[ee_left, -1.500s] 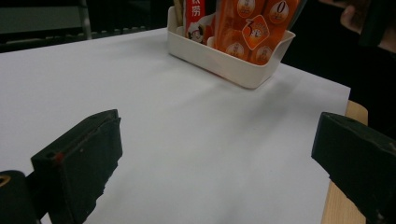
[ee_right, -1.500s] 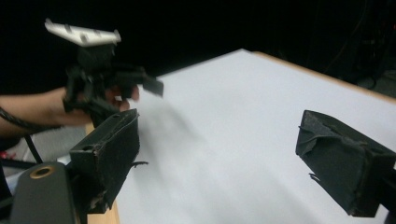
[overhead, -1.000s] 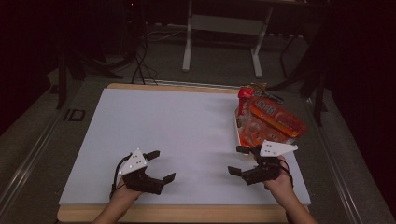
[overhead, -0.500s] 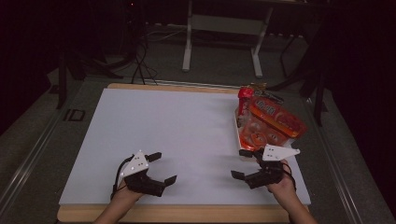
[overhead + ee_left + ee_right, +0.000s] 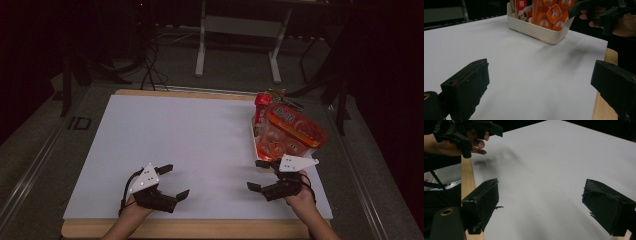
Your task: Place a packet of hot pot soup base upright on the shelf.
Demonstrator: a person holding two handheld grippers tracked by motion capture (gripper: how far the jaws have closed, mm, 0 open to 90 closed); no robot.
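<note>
My left gripper (image 5: 175, 181) hovers open over the near left of the white table sheet (image 5: 200, 135), with nothing between its jaws (image 5: 539, 82). My right gripper (image 5: 256, 175) stands open at the near right, also holding nothing (image 5: 544, 205). Just beyond it sits a white bin (image 5: 256, 142) holding orange snack packs (image 5: 292, 130) and a red packet (image 5: 261, 104). The left gripper view looks across the sheet at that bin (image 5: 539, 30), its orange pack (image 5: 551, 12), and the right hand's gripper (image 5: 599, 10). The right gripper view shows the left hand's gripper (image 5: 466, 132) at the top left.
The table's wooden front edge (image 5: 190, 229) runs just below both hands. Grey floor, cables and a metal stand (image 5: 237, 45) lie beyond the far edge. The wide middle of the sheet is bare.
Both hands have drifted a little toward the front edge. Both grippers stay open, and the bin has not moved.
</note>
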